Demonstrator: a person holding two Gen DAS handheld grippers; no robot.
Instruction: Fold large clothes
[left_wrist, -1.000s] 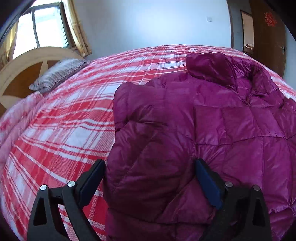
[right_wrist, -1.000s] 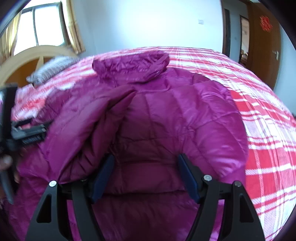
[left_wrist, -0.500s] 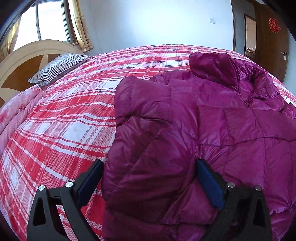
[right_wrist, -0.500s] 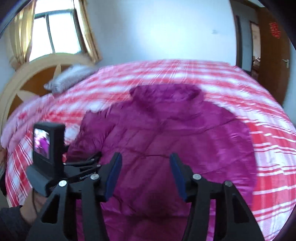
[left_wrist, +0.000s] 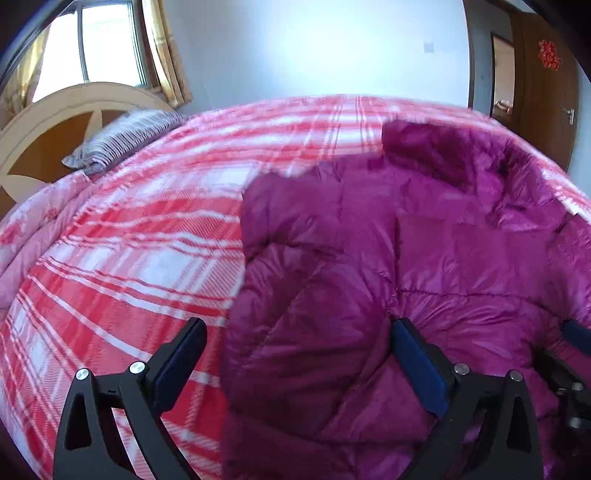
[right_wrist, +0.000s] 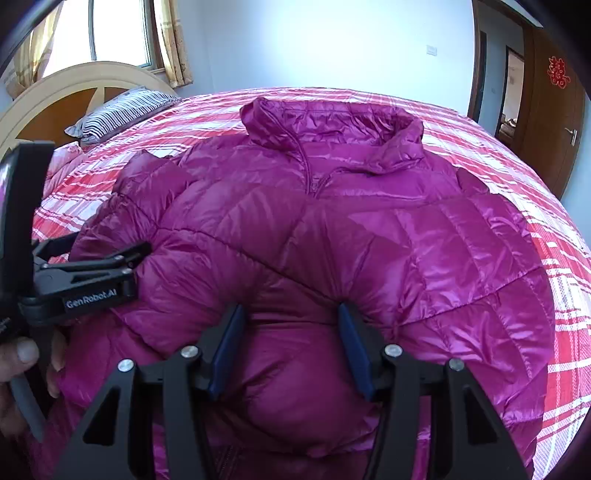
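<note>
A magenta puffer jacket (right_wrist: 332, 229) lies face up on the bed, collar at the far end, zipper closed. Its left sleeve is folded in over the body; it also shows in the left wrist view (left_wrist: 424, 266). My left gripper (left_wrist: 295, 354) is open, its jaws straddling the jacket's left edge near the hem. My right gripper (right_wrist: 290, 339) is open, with puffed fabric of the lower front between the jaws but not pinched. The left gripper also appears in the right wrist view (right_wrist: 92, 266), low over the jacket's left side.
The bed has a red and white plaid cover (left_wrist: 140, 258). A striped pillow (right_wrist: 118, 110) lies by the curved wooden headboard (right_wrist: 55, 99) at the far left. A window is behind it. A brown door (right_wrist: 550, 110) stands at the right.
My right gripper rose and drew back from the jacket, then came down again onto the lower front. My left gripper pulled back slightly and stayed open over the left edge.
</note>
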